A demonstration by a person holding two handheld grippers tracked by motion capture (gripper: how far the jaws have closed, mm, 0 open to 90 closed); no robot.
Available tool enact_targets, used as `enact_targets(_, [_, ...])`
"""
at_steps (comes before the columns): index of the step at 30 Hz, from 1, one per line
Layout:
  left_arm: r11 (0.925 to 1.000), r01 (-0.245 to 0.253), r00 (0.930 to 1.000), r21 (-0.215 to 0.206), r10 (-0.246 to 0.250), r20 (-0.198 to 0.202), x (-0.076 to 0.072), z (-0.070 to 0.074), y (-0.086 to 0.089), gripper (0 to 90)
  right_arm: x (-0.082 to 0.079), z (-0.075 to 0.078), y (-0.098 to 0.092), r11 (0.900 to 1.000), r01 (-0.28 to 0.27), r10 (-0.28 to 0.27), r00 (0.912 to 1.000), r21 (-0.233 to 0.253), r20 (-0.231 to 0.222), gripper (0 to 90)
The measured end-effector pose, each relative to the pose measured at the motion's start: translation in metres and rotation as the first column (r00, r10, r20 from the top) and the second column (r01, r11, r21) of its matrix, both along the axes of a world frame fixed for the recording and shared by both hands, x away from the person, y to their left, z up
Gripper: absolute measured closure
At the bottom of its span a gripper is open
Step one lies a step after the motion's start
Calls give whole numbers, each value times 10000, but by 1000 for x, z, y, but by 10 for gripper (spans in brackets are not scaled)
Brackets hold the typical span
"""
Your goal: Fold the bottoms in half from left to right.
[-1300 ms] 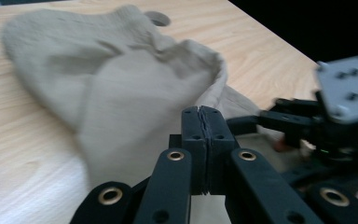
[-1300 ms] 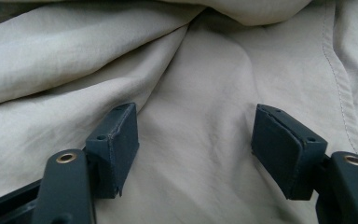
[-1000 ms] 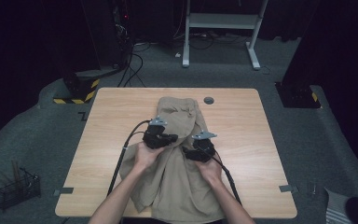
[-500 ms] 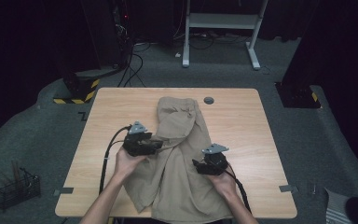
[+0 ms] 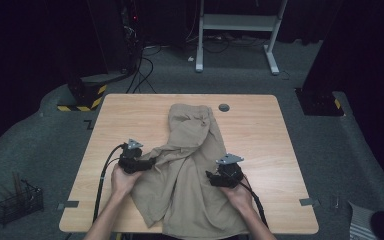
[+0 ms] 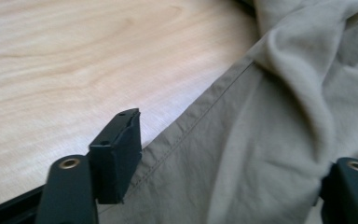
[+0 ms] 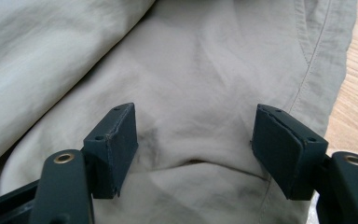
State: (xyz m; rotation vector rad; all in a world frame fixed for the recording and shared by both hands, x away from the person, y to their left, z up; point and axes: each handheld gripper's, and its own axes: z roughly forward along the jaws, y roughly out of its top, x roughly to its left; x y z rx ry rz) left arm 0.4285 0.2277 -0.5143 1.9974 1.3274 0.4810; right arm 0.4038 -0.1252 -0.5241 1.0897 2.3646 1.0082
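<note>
High view puts the trousers [image 5: 192, 170] lengthwise down the table [image 5: 260, 125], far end flat, near end spread wide and hanging over the near edge. The left gripper [image 5: 147, 163] sits at the cloth's left edge, where a fold is bunched towards it; the right gripper [image 5: 211, 176] sits on the right side of the cloth, just inside that edge.

Left gripper view: the jaws stand wide apart with nothing pinched. The hemmed edge runs diagonally between them, bare wood beyond the left jaw, a thick ridge of cloth ahead and towards the right jaw.

Right gripper view: the jaws are also wide open and empty, hovering low over the cloth. A shallow crease lies just between them; a stitched side seam runs past the right jaw, with wood beyond it.

The step looks like taking a fresh hold on each side to spread or fold the trousers. To do it well:
- Lower the left tongs so one jaw slides under the hem and the other comes down on top; a bite on the hem alone will hold better than a bite on the ridge.
- Shift the right tongs towards the seam before closing, since flat cloth mid-panel offers nothing to grip.
- Close both fully before lifting, and pull evenly, or the bunched fold may drag the far end askew.
</note>
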Motion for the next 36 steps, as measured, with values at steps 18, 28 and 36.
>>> enact_targets(18, [9990,290,9994,-333,-297,-201,28,18,3,881,36,0,22,9959,906,-906,9959,12,10,311])
enact_targets(28, [9555,2808,9592,-908,-2761,609,-27,49,-54,883,35,0,21,9961,885,-885,9961,27,-27,311])
enact_targets(36, [9372,3344,9423,-988,-3313,473,-41,39,-74,596,18,6,8,9984,541,-543,9985,191,60,332])
